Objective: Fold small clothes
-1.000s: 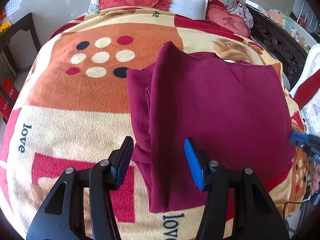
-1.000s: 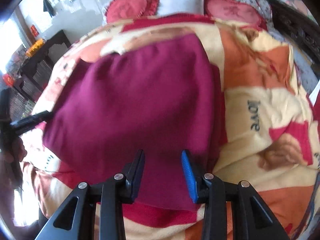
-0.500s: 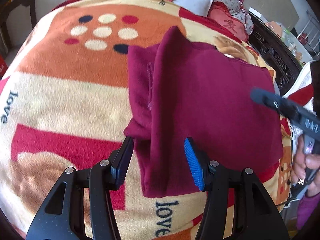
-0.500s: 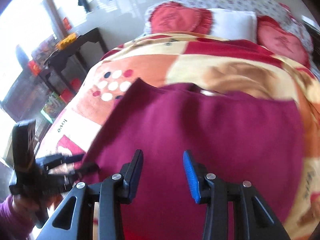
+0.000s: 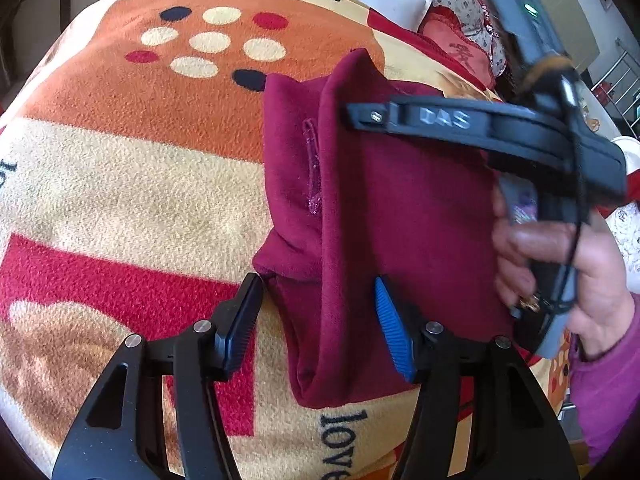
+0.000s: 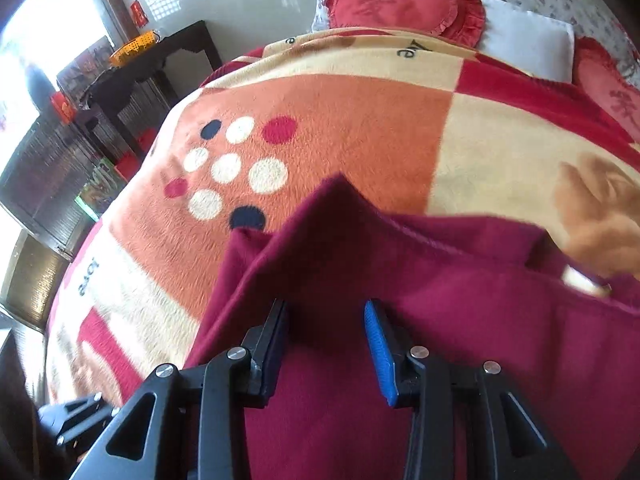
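A dark red garment [image 5: 400,208] lies folded on the patterned blanket [image 5: 132,168]. My left gripper [image 5: 316,320] is open, its jaws on either side of the garment's near left edge, empty. My right gripper [image 6: 326,340] is open just above the garment [image 6: 460,320], near its left part. In the left wrist view the right gripper's body [image 5: 480,132] reaches across over the garment, held by a hand [image 5: 560,264].
Red cushions [image 6: 400,4] and a white pillow [image 6: 524,44] lie at the head of the bed. A dark side table [image 6: 152,68] stands to the bed's left. A carved dark bed frame and a white rack stand to the right.
The right gripper swung from the garment's right side across to its left part. The left gripper moved in closer to the garment's near left edge. Both stayed open.
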`<action>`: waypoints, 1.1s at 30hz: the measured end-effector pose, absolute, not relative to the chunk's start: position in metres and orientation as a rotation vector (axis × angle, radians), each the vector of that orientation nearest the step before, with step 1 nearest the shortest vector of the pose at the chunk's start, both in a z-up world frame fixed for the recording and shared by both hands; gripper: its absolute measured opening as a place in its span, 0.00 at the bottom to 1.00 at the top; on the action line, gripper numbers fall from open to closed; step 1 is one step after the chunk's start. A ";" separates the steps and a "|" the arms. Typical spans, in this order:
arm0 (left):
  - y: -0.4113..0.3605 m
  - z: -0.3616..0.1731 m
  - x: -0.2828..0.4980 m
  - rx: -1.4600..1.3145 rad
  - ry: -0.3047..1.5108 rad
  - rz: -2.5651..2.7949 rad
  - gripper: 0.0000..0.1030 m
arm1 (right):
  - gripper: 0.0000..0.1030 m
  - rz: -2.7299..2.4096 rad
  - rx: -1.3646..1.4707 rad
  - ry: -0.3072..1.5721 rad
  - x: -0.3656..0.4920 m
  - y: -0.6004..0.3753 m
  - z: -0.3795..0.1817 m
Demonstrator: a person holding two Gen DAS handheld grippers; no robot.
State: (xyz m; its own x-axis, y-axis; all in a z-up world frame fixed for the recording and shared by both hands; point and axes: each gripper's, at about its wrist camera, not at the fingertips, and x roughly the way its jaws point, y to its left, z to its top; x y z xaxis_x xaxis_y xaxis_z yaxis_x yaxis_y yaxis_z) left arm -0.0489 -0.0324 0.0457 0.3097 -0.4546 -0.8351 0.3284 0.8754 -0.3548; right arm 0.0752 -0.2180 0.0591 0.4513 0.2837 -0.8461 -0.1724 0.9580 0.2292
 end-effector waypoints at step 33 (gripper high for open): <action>0.003 0.039 -0.043 -0.199 1.145 -0.552 0.59 | 0.49 0.252 -0.093 1.122 0.095 -0.150 0.058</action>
State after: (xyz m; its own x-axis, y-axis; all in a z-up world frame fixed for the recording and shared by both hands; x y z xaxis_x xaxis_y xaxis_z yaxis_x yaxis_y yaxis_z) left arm -0.0429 0.0026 0.0386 0.2973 -0.5109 -0.8066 0.3132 0.8502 -0.4231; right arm 0.0955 -0.1502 0.0584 0.4091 0.1535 -0.8995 -0.2466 0.9677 0.0529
